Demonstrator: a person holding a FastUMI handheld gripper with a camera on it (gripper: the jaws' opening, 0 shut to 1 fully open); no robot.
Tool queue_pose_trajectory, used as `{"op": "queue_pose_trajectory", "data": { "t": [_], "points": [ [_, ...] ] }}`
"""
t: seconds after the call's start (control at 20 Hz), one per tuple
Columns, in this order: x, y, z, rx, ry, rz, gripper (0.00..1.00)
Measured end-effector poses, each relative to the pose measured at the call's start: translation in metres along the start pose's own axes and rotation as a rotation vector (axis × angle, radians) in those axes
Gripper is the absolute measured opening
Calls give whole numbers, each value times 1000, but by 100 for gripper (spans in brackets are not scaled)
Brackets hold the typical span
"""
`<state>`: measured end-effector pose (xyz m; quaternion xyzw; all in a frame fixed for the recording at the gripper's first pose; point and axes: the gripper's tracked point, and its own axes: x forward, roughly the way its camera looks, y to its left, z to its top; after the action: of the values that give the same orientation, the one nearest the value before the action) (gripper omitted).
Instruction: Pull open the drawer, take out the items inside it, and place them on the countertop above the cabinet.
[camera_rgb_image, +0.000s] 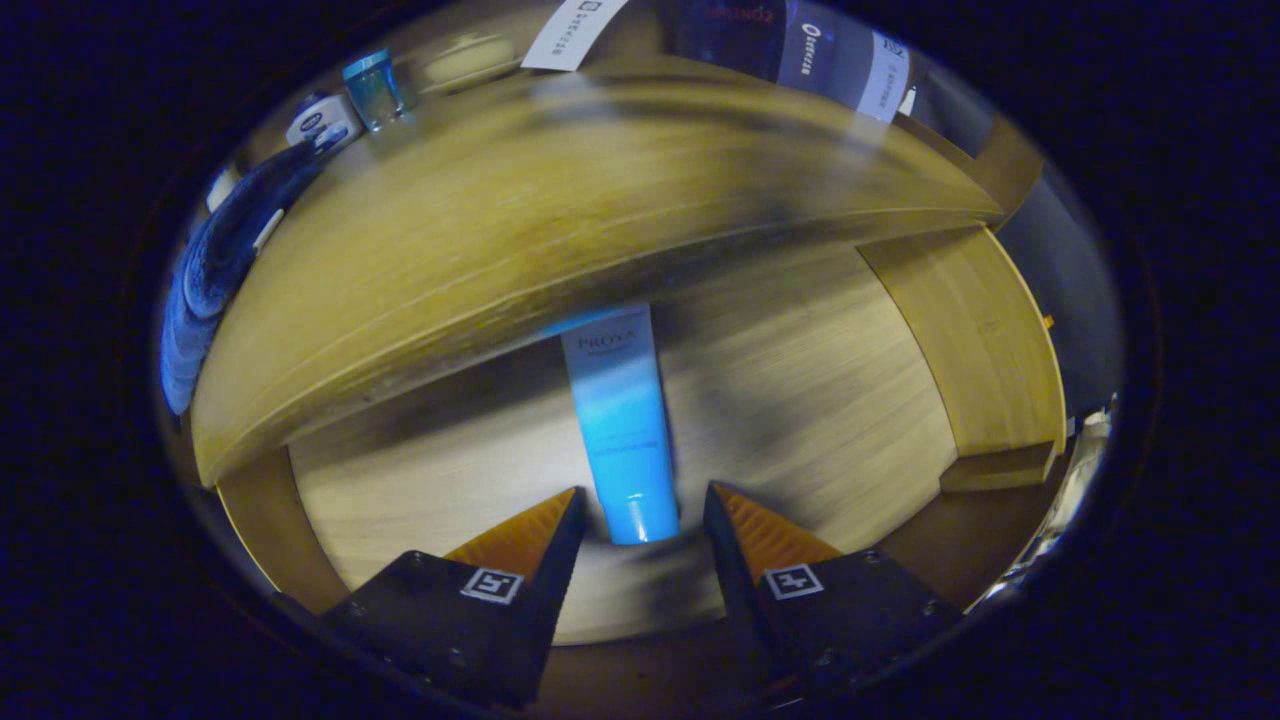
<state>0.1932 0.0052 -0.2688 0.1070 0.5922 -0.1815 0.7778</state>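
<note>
While the drawer stands pulled open beneath the countertop, a single blue tube is seen lying flat on its pale wooden floor. The tube's long axis runs straight away from the gripper, in line with the gap between the fingers. Its rounded cap end is pointed back toward the gripper, and its flat crimped end is pointed away, toward the shadowed line where the drawer floor passes under the countertop's front edge. The far end is lighter in tone and carries printed lettering (too blurred to be read).

The jaws are held well apart, wider than the tube, and nothing is gripped between them. The cap end is placed between the two fingertips, slightly nearer the left one, and neither finger can be seen touching it; whether the tips rest on the drawer floor cannot be told.

The drawer's right side wall is seen as a yellowish wooden board beyond the right finger. On the countertop, at its far left corner, a small blue cup and a white jar are set close together, and a dark blue cloth is draped along the left edge. The whole picture is smeared by motion blur.
</note>
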Motion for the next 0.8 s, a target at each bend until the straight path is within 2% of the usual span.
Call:
{"op": "queue_pose_trajectory", "data": {
  "t": [0.05, 0.15, 0.2, 0.3, 0.45, 0.6, 0.8],
  "points": [
    [0, 1, 4, 11, -22, 5, 73],
    [0, -1, 4, 11, -28, 3, 43],
    [0, -1, 3, 3, -29, 8, 42],
    [0, -3, 4, 2, -38, 21, 31],
    [-1, -2, 6, 24, -53, 33, 31],
    [-2, -1, 4, -6, -56, 26, 30],
    [-14, -9, -2, -65, -65, -44, 30]
  ]
}}
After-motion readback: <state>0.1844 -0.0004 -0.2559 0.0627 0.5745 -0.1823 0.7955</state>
